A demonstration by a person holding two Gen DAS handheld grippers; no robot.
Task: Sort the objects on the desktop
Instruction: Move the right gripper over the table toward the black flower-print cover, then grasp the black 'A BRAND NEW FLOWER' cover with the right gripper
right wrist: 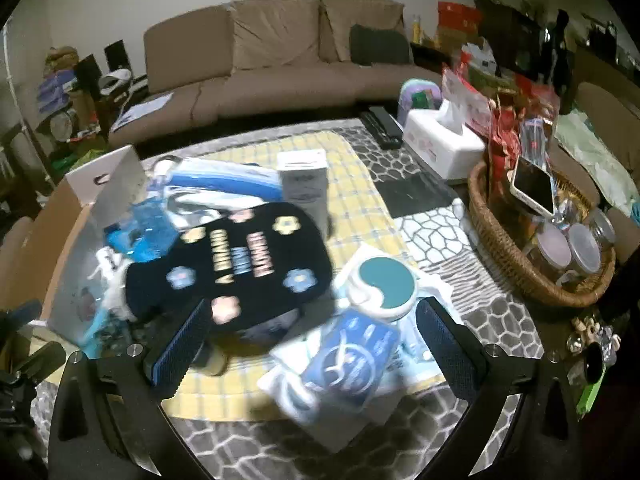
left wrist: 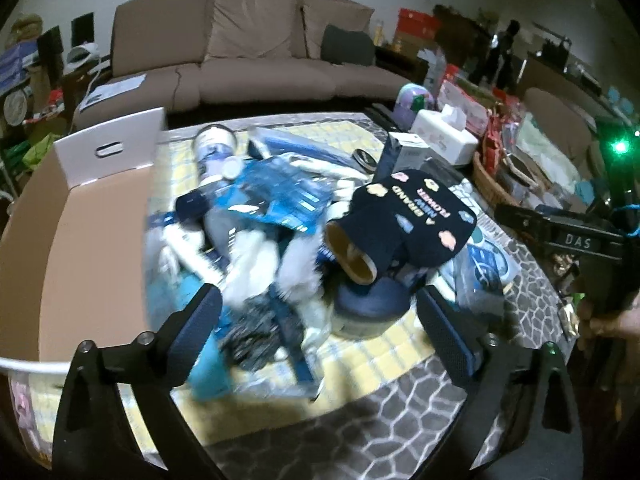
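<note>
A heap of desktop objects lies on a yellow checked mat [left wrist: 360, 364]. On top is a black flowered pouch [left wrist: 416, 216], also in the right wrist view [right wrist: 240, 264]. Around it are blue packets [left wrist: 280, 196], a white bottle [left wrist: 216, 148], a roll of tape [left wrist: 352, 256] and a white box [left wrist: 412, 152]. A round teal-lidded case [right wrist: 382, 284] and a blue sachet [right wrist: 352, 360] lie in front of my right gripper [right wrist: 308, 344]. My left gripper [left wrist: 320, 328] is open and empty, just short of the heap. My right gripper is open and empty too.
An open cardboard box [left wrist: 80, 240] stands at the left of the mat. A white tissue box [right wrist: 440, 140], a wicker basket [right wrist: 500, 236] with a phone and jars, and a black remote [right wrist: 380, 124] stand at the right. A brown sofa [right wrist: 280, 64] lies behind.
</note>
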